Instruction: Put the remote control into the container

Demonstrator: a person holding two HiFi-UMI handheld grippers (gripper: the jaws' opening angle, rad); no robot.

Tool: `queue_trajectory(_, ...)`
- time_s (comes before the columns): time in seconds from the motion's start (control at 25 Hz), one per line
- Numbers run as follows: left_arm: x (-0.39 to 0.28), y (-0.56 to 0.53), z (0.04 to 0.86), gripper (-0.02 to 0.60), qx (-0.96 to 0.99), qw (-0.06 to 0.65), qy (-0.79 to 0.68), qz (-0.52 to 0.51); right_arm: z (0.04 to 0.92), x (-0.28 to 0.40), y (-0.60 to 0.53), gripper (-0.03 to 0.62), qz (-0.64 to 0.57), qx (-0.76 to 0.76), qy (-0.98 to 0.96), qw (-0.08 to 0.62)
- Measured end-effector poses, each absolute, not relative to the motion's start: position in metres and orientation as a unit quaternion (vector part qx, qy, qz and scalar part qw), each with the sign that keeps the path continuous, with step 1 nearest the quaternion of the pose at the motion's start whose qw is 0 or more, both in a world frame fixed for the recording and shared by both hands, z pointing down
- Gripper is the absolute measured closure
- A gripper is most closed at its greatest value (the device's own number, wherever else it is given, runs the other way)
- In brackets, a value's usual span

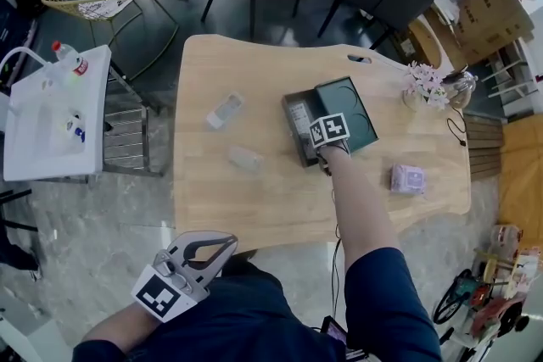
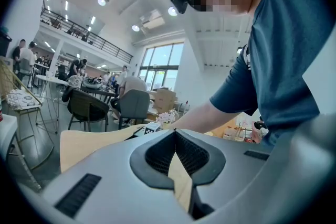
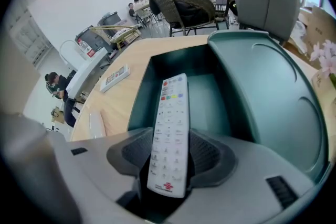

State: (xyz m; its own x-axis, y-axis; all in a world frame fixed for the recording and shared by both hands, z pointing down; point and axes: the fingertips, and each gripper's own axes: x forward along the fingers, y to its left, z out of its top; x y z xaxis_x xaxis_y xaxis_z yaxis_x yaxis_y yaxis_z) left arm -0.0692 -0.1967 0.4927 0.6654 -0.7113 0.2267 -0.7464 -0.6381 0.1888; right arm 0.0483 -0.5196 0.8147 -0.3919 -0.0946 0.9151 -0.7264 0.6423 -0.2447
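Note:
A white remote control [image 3: 169, 134] lies lengthwise in the dark green container [image 3: 210, 97], its near end between the jaws of my right gripper [image 3: 168, 152]. The pads stand just off its sides, so the gripper is open. In the head view the right gripper [image 1: 327, 131] hangs over the container [image 1: 304, 155] at the table's middle, pointing steeply down, with the remote [image 1: 299, 119] beside its marker cube. The container's lid [image 1: 361, 119] lies open to the right. My left gripper [image 1: 222, 243] is held low by my body, off the table, its tips [image 2: 175, 134] meeting and empty.
A second white remote [image 1: 225, 110] and a small clear item [image 1: 244, 157] lie on the wooden table [image 1: 254, 208] left of the container. A pink box [image 1: 407, 179] and a flower vase [image 1: 424, 85] stand at the right. Chairs stand behind, and a white side table [image 1: 51, 114] is at the left.

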Motion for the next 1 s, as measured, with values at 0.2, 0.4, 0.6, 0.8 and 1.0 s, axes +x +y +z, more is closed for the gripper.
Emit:
queue_trajectory(0.2,-0.069,-0.190,0.490,0.551,0.902,0.141,-0.403,0.059,0.796,0.056,-0.522,0.381,0.259,0.301,-0.789,0.469)
queue_trajectory(0.4,-0.069,-0.182,0.480,0.551,0.909,0.130,-0.393,0.053,0.752,0.055,-0.510,0.381,0.186,0.341,-0.823,0.414)
queue_trajectory(0.6,-0.066,-0.170,0.464,0.551,0.917,0.121,-0.378,0.033,0.700,0.051,-0.476,0.382,0.163,0.362,-0.850,0.345)
queue_trajectory(0.8,-0.069,-0.154,0.449,0.551,0.923,0.113,-0.368,0.023,0.655,0.041,-0.420,0.385,0.154,0.371,-0.867,0.295)
queue_trajectory(1.0,-0.069,-0.142,0.431,0.551,0.931,0.096,-0.353,0.012,0.613,0.025,-0.352,0.431,0.141,0.366,-0.883,0.257)
